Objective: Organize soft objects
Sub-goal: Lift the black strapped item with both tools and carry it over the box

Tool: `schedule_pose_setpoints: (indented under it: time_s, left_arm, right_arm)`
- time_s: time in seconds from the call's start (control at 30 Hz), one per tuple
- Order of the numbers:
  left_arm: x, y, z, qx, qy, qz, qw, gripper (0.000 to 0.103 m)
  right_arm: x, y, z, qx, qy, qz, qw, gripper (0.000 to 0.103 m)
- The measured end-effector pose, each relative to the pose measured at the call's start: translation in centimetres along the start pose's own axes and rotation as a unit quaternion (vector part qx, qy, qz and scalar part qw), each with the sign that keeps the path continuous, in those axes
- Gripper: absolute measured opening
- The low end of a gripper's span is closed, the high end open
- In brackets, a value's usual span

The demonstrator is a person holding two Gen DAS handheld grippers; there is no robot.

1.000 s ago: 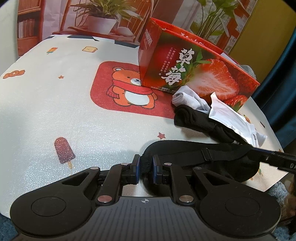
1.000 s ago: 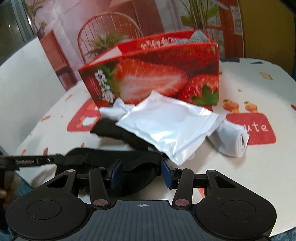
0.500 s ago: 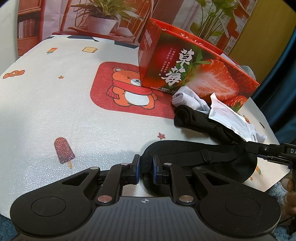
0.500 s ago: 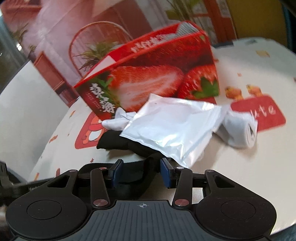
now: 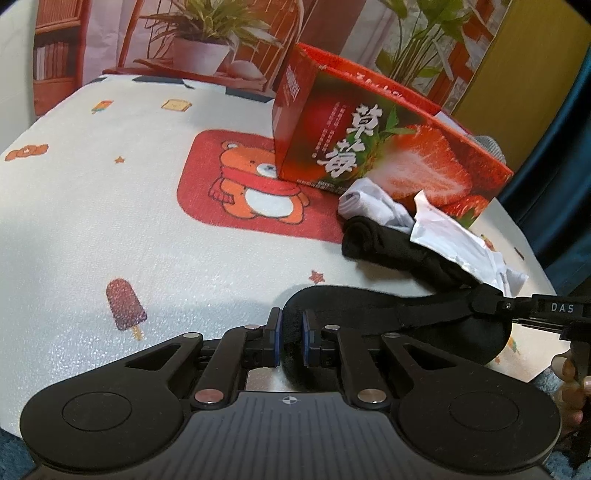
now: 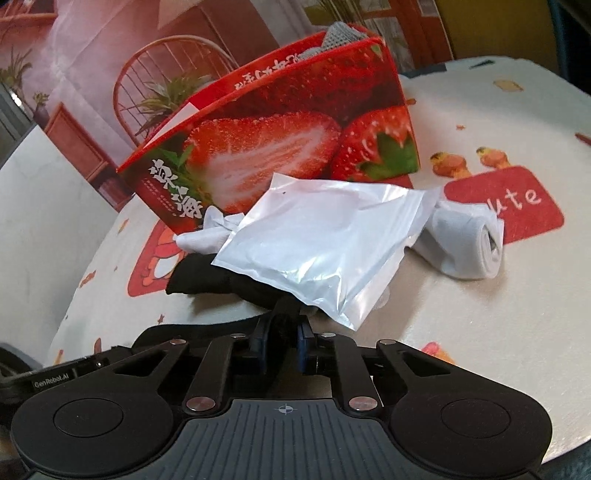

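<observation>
A black eye mask with a strap lies at the near table edge. My left gripper is shut on its left end. My right gripper has its jaws closing on the other end, with black fabric pressed between the pads; its tip shows at the right in the left wrist view. Behind the mask a white plastic packet lies over a black sock, with a white cloth and a rolled white sock beside them. Further back stands the open red strawberry box.
A grey cloth pokes out of the box. The tablecloth carries bear and ice-lolly prints. A person's hand holds the right gripper off the table's near right corner. A potted plant stands beyond the far edge.
The right gripper's jaws went from wide apart to closed on the mask's right end, and it rolled and dropped slightly. The left gripper kept still, holding the left end.
</observation>
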State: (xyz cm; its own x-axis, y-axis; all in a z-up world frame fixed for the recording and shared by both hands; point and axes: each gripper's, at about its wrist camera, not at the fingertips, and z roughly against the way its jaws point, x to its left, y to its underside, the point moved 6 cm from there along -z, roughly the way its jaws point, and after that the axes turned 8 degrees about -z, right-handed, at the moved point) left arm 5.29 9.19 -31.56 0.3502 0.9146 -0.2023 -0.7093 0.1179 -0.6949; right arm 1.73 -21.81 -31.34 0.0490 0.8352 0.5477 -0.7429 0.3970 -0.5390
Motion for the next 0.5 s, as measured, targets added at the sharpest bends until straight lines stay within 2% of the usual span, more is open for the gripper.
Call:
schedule_pose_setpoints:
  time_s: [0.2, 0.5]
  left_arm:
    - [-0.4, -1.0, 1.3, -0.024, 0.008, -0.002, 0.9997, 0.01]
    - [-0.5, -3.5, 4.2, -0.068, 0.01, 0.0, 0.9976, 0.009]
  right_arm:
    - [1.3, -0.1, 1.0, -0.006, -0.004, 0.045, 0.999, 0.012]
    - [4.9, -1.5, 2.5, -0.029, -0.037, 0.109, 0.993, 0.01]
